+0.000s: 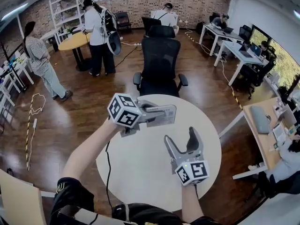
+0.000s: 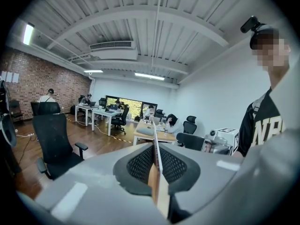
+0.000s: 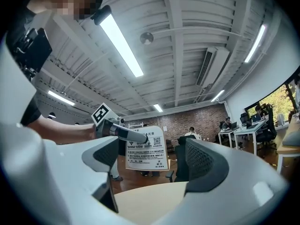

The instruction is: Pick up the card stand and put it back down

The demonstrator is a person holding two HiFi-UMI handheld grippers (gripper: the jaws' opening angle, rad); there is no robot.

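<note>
The card stand is a clear upright sheet with a printed white card in it, lifted above the round white table. My left gripper is shut on its upper part. The left gripper view shows the card stand edge-on, pinched between the dark pads of my left gripper. In the right gripper view the card stand hangs over the table's far side, its printed face toward me, with the left gripper on its top. My right gripper sits low at the table's right, open and empty; its jaws point up and across.
A black office chair stands just behind the table. People stand by a yellow round table at the back left, and others sit at desks to the right. A cable lies on the wooden floor at the left.
</note>
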